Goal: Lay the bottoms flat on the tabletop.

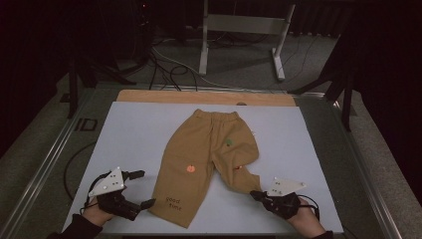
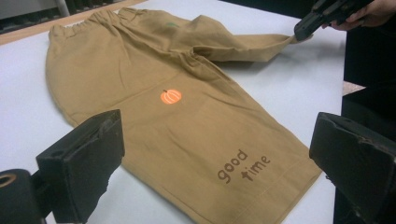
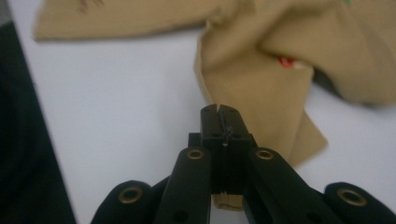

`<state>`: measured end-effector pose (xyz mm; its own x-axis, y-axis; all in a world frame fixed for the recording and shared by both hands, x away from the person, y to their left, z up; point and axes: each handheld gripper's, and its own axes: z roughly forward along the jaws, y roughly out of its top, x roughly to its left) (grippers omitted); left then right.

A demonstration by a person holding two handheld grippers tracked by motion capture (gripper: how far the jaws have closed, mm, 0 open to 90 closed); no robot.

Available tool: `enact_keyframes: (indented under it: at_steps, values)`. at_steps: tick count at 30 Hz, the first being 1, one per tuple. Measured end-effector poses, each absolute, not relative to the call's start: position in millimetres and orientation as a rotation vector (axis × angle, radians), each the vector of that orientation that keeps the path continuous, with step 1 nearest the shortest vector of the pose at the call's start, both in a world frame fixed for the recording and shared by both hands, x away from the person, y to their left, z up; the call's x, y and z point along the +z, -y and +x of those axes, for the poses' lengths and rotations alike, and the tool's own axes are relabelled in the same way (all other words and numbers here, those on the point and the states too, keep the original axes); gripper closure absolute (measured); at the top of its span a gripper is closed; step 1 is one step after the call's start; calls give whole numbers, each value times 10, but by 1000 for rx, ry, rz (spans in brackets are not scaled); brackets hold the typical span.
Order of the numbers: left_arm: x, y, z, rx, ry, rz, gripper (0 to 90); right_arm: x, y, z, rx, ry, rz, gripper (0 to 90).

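The left tongs [image 1: 140, 189] wait open beside the hem of the trousers [image 1: 199, 154], which lie flat on the desk [image 1: 134, 129]. The right tongs [image 1: 256, 194] are closed on the other leg's hem. Next, probably the left must grip too.

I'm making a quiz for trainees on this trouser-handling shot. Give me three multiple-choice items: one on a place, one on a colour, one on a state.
1. Where does the right gripper grip the trousers?
A. waistband
B. hem of the crumpled leg
C. pumpkin print

2. What colour is the pumpkin print?
A. orange
B. blue
C. white

3. How do the left gripper's jaws stand?
A. shut on cloth
B. shut on nothing
C. open, beside the flat leg

Answers: 1 B, cloth sits between its shut jaws at the leg's end. 2 A, the left gripper view shows it. 3 C, both jaws stand apart.
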<state>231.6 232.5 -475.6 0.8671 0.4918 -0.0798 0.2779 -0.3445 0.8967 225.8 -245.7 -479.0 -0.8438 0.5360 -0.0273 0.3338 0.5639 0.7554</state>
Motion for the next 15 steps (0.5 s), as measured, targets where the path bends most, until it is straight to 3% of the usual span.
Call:
enact_keyframes:
  at_steps: [6,14,15]
  values:
    - [-4749,-2333,2312,250,-570,1946,41,-4458,2246,2219,1239,-2619,716,900]
    - [-4757,-2340,2317,247,-569,1944,41,-4437,1902,2139,1286,-2688,629,893]
    - [-4763,-2340,2315,242,-565,1947,41,-4432,1891,2171,1369,-2679,644,776]
